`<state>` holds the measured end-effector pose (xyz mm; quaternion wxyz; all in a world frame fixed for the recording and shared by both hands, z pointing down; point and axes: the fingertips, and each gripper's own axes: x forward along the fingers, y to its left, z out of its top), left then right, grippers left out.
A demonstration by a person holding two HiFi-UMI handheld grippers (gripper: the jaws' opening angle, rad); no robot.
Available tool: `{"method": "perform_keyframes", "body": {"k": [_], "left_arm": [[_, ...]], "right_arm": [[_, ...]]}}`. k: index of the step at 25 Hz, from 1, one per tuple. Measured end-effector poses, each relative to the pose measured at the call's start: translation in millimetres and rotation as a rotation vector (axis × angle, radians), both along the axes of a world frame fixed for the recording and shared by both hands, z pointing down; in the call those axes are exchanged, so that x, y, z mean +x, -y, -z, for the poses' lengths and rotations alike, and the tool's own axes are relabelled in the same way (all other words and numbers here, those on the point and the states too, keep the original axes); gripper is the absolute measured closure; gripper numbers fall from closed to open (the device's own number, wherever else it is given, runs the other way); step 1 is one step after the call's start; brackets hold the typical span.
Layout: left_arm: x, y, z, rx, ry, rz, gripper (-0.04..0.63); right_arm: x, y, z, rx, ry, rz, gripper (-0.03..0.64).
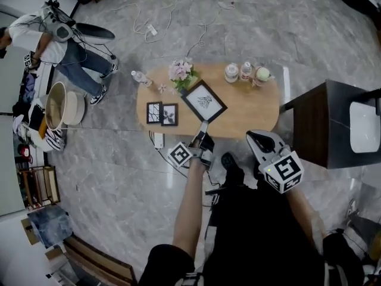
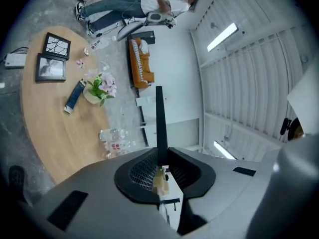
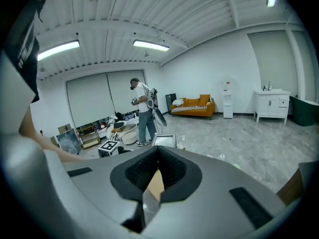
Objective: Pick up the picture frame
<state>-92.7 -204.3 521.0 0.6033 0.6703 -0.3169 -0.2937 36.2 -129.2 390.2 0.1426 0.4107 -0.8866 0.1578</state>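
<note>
The picture frame [image 1: 204, 101], black with a white print, hangs tilted above the oval wooden table [image 1: 253, 109]. My left gripper [image 1: 203, 134] is shut on its near corner. In the left gripper view the frame [image 2: 159, 118] stands edge-on as a thin black bar rising from between the jaws of the left gripper [image 2: 160, 156]. My right gripper [image 1: 259, 139] hovers at the table's near edge, to the right of the frame, holding nothing. In the right gripper view the right gripper [image 3: 158, 153] has its jaws together, and the lifted frame [image 3: 164, 140] shows beyond them.
On the table stand two small frames [image 1: 161, 113], a flower vase [image 1: 182, 73] and bottles [image 1: 238, 71]. A dark cabinet [image 1: 333, 124] is at the right. A person [image 1: 53, 46] stands at the far left beside a drum [image 1: 56, 105]. Cables [image 1: 172, 16] lie on the floor.
</note>
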Motion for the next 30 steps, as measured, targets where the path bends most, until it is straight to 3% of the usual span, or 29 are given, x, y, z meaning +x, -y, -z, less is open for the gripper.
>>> {"method": "perform_keyframes", "body": {"k": [8,13,22,30], "left_arm": [[-46.7,-3.5,82.0,0.085,0.021,0.139,0.523],[-61.4,3.7,140.1,0.132,-0.001,0.18,0.523],[-61.7,-7.3,220.5,0.127,-0.07,0.246,0.522],[-57.4,-25.0,264.5,0.184,-0.059,0.27,0.523]], "right_arm": [[-9.8,4.0,46.2,0.096,0.026,0.026,0.604],[-8.5,22.1,79.7,0.185,0.036,0.032,0.604],[-21.9,52.4,142.6,0.301,0.063,0.034,0.604],[-38.0,52.6,173.9,0.357,0.08,0.072,0.604]]}}
